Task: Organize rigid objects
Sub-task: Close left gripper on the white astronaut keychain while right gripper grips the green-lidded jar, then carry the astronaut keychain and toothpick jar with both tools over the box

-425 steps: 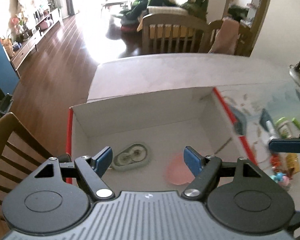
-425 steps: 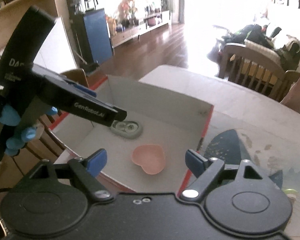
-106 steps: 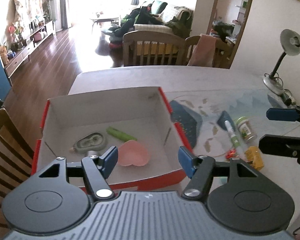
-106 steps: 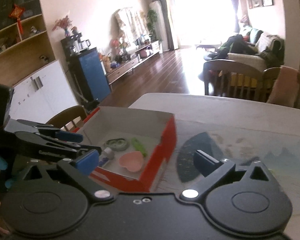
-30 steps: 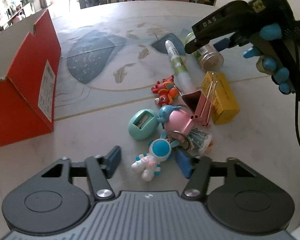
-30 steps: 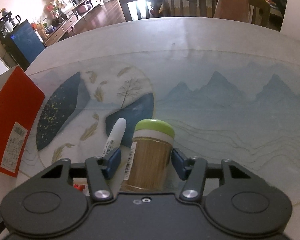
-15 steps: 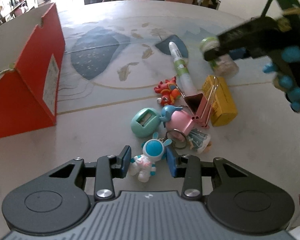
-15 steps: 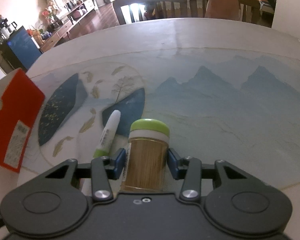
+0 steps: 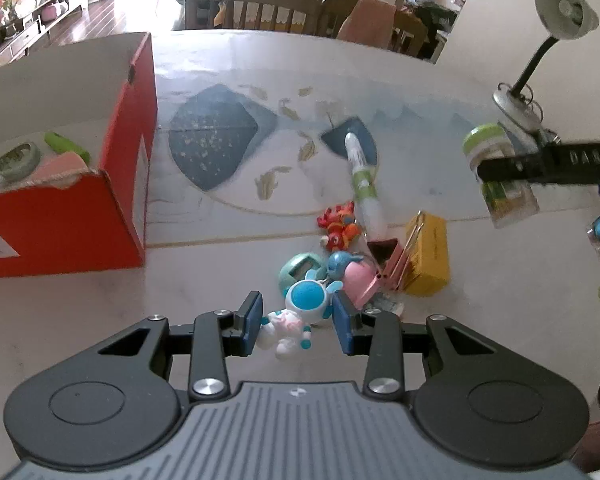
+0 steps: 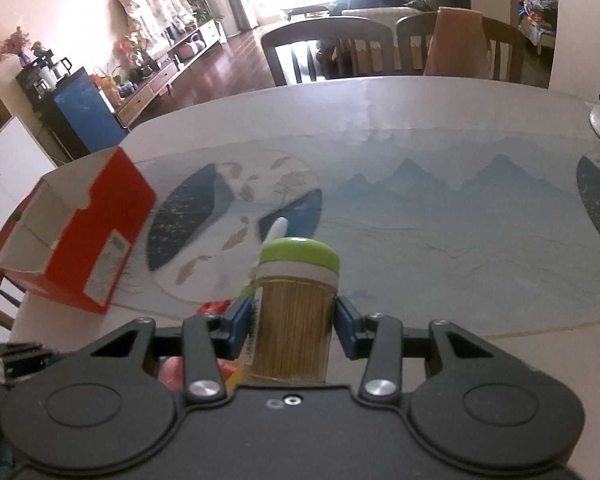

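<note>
My left gripper is shut on a small white and blue astronaut figure, lifted a little off the table. My right gripper is shut on a toothpick jar with a green lid, held up above the table; the same jar shows at the right of the left wrist view. The red cardboard box stands at the left with a pink heart dish, a green stick and a grey-green case inside. From the right wrist the box lies to the left.
On the table remain a white and green marker, a red toy, a teal sharpener, a pink figure, a pink binder clip and a yellow box. A desk lamp stands far right. Chairs line the far edge.
My left gripper closed on the astronaut figure and rose with it. My right gripper lifted the toothpick jar off the table and drew back from the pile.
</note>
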Tool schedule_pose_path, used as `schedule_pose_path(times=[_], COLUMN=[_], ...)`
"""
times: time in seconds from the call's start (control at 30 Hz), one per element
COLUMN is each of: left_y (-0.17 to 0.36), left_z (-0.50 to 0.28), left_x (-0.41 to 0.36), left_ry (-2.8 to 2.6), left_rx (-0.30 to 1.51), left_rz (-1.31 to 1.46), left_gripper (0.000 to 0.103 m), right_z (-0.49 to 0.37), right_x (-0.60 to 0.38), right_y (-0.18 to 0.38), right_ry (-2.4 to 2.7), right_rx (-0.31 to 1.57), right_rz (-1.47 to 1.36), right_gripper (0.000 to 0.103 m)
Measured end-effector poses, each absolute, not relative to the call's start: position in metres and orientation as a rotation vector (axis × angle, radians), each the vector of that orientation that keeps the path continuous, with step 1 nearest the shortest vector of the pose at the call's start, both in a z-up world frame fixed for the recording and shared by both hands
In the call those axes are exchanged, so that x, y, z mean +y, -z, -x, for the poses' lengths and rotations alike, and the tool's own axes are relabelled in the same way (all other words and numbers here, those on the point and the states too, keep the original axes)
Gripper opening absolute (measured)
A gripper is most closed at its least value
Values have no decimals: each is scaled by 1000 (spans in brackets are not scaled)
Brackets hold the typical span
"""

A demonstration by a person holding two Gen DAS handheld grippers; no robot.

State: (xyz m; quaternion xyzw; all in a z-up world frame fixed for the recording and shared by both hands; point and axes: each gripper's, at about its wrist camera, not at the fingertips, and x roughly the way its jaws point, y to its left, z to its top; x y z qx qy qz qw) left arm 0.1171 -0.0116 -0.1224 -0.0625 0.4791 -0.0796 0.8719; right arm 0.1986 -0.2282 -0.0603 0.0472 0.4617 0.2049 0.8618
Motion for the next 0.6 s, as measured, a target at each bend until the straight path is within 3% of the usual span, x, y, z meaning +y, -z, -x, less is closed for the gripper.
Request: schedule_pose_path(times=[0.6], left_y=[46], left_z=[-127], left_x=[56], left_ry=[172], left_rx=[885], left_rz=[149], left_gripper=[37], right_z=[-167], right_x=[-135], right_y=[0], right_ry=[-531], right_rx=[917], right_rz=[-33], right_gripper=[44])
